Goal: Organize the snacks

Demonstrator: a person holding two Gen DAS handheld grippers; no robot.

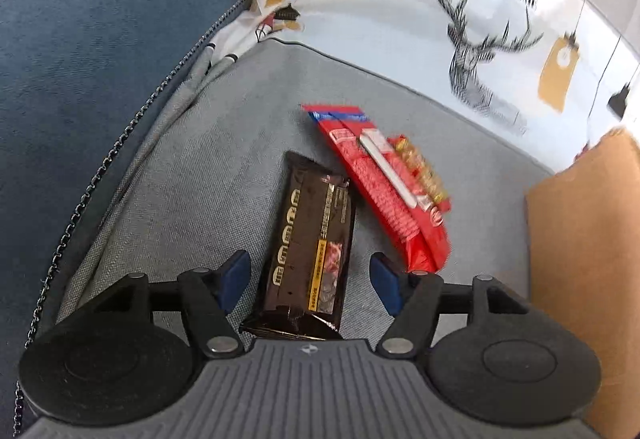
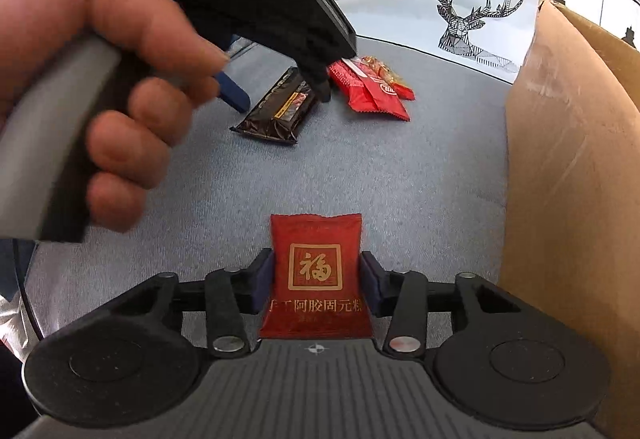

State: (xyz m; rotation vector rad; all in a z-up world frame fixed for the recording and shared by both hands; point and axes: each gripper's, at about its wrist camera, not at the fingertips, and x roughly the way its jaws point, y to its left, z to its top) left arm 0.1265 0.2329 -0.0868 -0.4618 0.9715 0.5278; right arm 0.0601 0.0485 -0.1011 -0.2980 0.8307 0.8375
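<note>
A dark brown snack bar (image 1: 310, 243) lies on the grey cushion (image 1: 192, 175). My left gripper (image 1: 311, 279) is open, its blue pads (image 1: 236, 275) on either side of the bar and apart from it. A red snack packet (image 1: 384, 187) lies just beyond the bar to the right. My right gripper (image 2: 317, 283) is shut on a red packet with a gold character (image 2: 316, 275). In the right wrist view the left gripper (image 2: 276, 91) hovers over the brown bar (image 2: 276, 109), with the red packets (image 2: 372, 89) beside it.
A cardboard box (image 2: 572, 159) stands at the right, also in the left wrist view (image 1: 584, 239). A white deer-print cloth (image 2: 460, 11) lies behind. A blue cushion (image 1: 100, 39) with a zipper is at the left.
</note>
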